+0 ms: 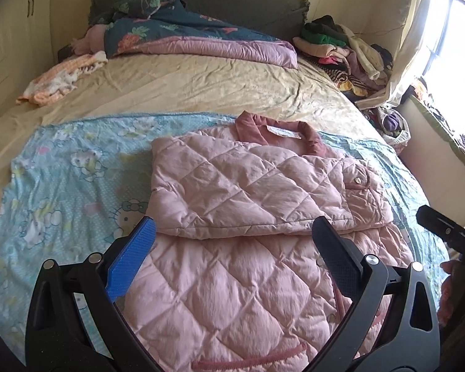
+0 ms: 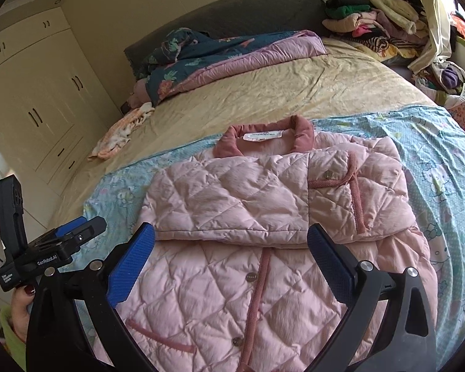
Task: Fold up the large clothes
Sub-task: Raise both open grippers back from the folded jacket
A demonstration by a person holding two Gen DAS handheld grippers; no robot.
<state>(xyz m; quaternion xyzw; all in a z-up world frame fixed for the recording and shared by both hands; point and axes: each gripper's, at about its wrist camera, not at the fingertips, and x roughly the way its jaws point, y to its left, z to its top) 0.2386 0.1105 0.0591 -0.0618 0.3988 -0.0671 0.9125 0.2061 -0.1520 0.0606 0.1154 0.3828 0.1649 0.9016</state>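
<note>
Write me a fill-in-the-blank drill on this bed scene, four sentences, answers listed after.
1. The quilted jacket is coloured ____.
2. Its sleeves are folded across the chest, and it lies on a light blue ____ -print sheet.
3. Both the left tool and the right tool have their jaws ____, holding nothing.
4. The white label sits inside the jacket's ____.

Missing words: pink; cartoon cat; open; collar

A pink quilted jacket [image 1: 248, 210] [image 2: 263, 217] lies flat on the bed, front up, collar at the far end. One sleeve is folded across its chest; darker pink piping and buttons show.
</note>
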